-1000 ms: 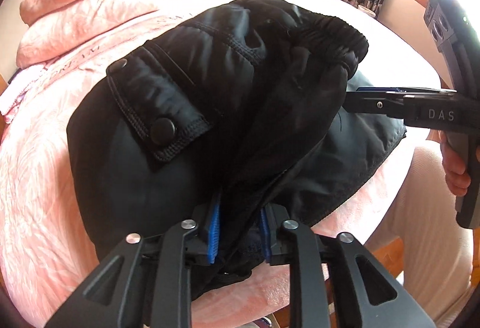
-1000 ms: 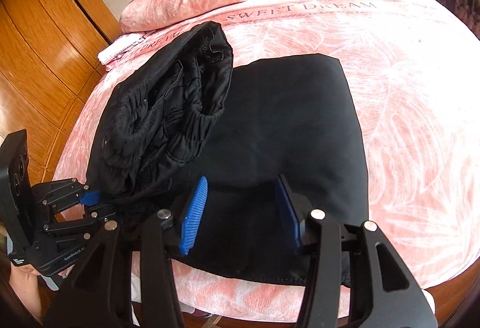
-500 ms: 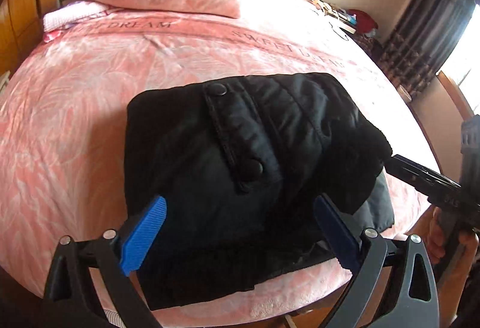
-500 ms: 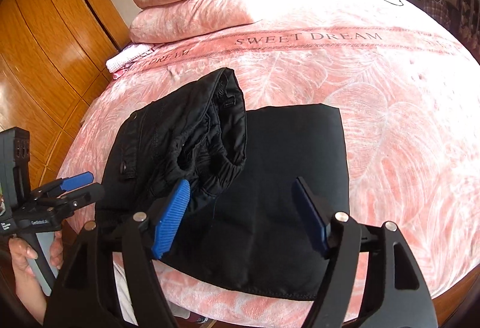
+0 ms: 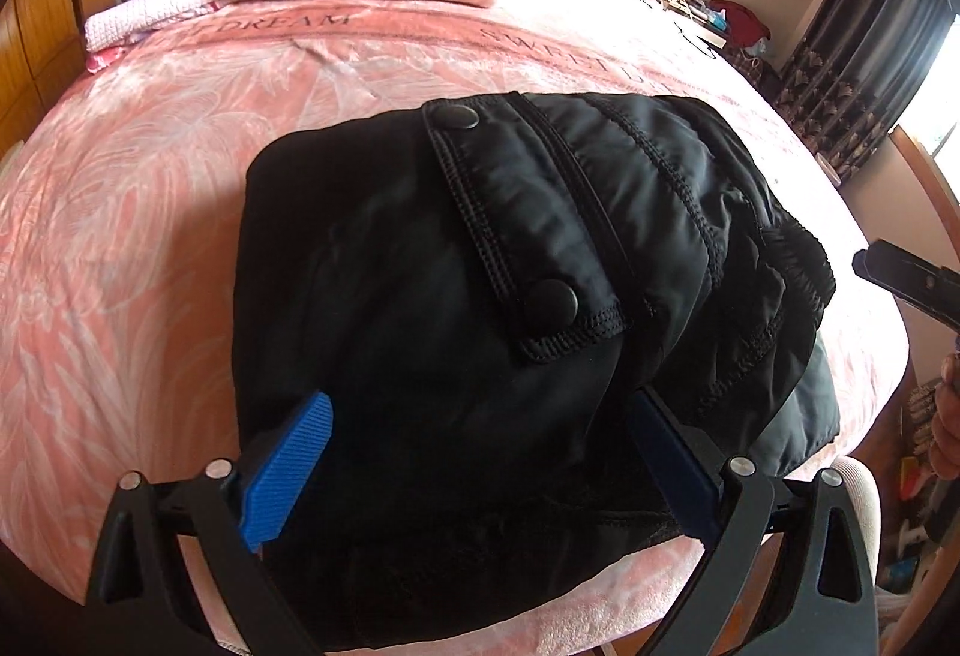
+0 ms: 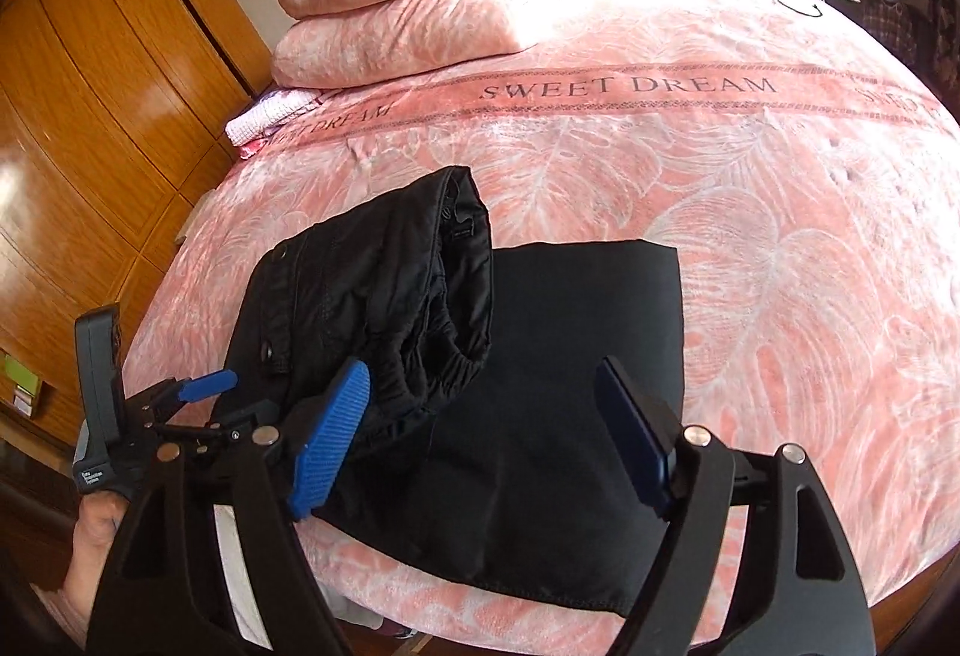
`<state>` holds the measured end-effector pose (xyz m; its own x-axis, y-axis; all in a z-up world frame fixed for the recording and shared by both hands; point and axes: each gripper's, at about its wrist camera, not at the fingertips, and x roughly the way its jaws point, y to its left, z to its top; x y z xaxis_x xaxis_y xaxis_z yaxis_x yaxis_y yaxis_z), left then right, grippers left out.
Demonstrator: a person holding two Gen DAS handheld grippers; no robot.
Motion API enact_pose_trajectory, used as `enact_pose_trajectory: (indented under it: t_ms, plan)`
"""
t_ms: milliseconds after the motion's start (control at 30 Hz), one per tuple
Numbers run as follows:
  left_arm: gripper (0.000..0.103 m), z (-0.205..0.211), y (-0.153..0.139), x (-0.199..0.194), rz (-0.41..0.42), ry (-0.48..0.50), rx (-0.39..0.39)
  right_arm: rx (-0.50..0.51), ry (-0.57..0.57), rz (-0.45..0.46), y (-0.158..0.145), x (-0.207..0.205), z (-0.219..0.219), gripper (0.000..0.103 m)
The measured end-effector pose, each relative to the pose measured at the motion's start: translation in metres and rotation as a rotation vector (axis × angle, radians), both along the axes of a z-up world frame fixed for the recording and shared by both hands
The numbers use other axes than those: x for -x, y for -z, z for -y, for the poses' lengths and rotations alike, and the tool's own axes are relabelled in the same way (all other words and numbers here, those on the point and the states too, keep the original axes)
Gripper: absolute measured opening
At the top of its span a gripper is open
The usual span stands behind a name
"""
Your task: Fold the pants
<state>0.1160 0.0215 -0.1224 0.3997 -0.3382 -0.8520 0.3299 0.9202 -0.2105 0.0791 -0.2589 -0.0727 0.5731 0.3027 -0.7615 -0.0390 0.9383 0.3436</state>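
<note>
Pants [image 6: 456, 374] lie at the near edge of the bed [image 6: 750, 212], waist half folded over onto the left part, flat leg panel exposed at right. Left gripper [image 5: 480, 470] and right gripper [image 6: 480, 446] both stand wide open, holding nothing. Recommended: take the bulky waist fold by its elastic edge, carry it right, align edges squarely.

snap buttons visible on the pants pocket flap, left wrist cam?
2. One snap button at the far end of the pocket flap, the other snap button at its near corner, on the black pants. More may be hidden in folds.
</note>
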Motion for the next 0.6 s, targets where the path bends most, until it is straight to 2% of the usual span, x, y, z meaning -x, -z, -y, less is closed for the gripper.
enact_pose_trajectory:
  t_ms: [100, 300, 500, 567, 600]
  plan:
    - [0.099, -0.007, -0.006, 0.003, -0.01, -0.024, 0.027, -0.067, -0.038, -0.018, 0.009, -0.029, -0.008, 0.079]
    - [0.099, -0.015, -0.01, 0.001, 0.013, -0.034, 0.015, -0.132, -0.076, -0.072, 0.03, -0.087, -0.018, 0.085]
    - [0.099, -0.014, -0.003, -0.006, 0.011, -0.038, 0.009, -0.113, -0.115, -0.132, 0.059, -0.109, -0.035, 0.084]
    - [0.099, -0.011, -0.002, -0.006, 0.026, -0.028, -0.012, -0.126, -0.13, -0.126, 0.062, -0.108, -0.037, 0.068]
    - [0.099, -0.01, -0.001, -0.006, 0.03, -0.025, -0.019, -0.153, -0.147, -0.127, 0.063, -0.108, -0.038, 0.048]
